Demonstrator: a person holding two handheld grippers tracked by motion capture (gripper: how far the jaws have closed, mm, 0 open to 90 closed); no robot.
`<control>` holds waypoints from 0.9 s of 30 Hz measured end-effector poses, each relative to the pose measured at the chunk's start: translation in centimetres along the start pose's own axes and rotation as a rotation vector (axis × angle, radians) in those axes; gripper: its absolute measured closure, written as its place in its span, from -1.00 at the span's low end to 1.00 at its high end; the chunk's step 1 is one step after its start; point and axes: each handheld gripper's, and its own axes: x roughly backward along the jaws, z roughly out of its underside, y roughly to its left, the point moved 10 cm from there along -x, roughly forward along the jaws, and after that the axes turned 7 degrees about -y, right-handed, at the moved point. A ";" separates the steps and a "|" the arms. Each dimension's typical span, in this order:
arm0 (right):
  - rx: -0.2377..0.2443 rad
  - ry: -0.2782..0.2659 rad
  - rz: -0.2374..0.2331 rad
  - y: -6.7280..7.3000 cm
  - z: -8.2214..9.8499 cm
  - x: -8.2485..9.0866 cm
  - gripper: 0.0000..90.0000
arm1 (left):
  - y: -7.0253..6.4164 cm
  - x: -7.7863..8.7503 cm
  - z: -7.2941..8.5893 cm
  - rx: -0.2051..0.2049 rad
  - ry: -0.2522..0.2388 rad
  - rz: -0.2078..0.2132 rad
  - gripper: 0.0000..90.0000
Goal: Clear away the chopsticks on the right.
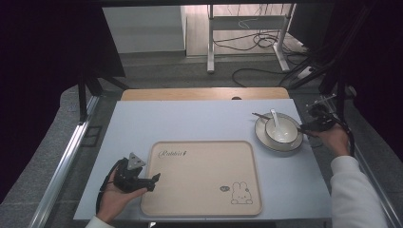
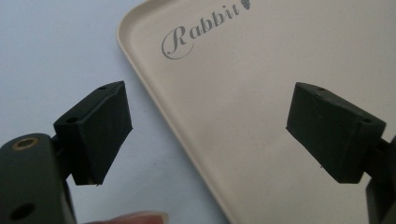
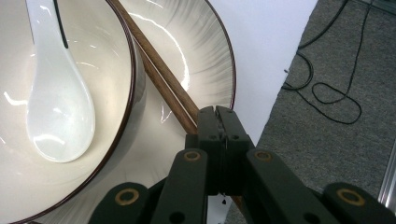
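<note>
A pair of brown chopsticks (image 1: 260,115) lies across a white bowl (image 1: 285,137) that stands on a dark-rimmed plate (image 1: 266,142) at the table's right. A white spoon (image 1: 274,119) rests in the bowl. My right gripper (image 1: 304,127) is shut on the chopsticks' near end at the plate's right edge. In the right gripper view my right gripper (image 3: 216,112) pinches the chopsticks (image 3: 159,74) above the plate (image 3: 201,46), beside the bowl (image 3: 105,56) and spoon (image 3: 58,116). My left gripper (image 1: 154,182) stands open over the left rim of a beige tray (image 1: 204,180). My left gripper (image 2: 210,130) holds nothing over the tray (image 2: 261,70).
The tray bears the word "Rabbit" and a rabbit drawing (image 1: 241,194). The table's right edge (image 1: 313,156) is close to the plate. Grey floor with cables (image 3: 327,93) lies beyond it. A wooden board (image 1: 204,93) sits at the table's far side.
</note>
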 end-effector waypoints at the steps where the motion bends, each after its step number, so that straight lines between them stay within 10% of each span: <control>1: 0.001 0.001 -0.002 0.0 0.0 0.0 0.97 | 0.0 0.0 0.0 -0.003 0.004 0.000 -0.69; 27: -0.002 0.032 -0.002 -0.2 0.8 0.3 0.97 | -0.4 0.3 -0.1 -0.020 0.003 0.009 -0.69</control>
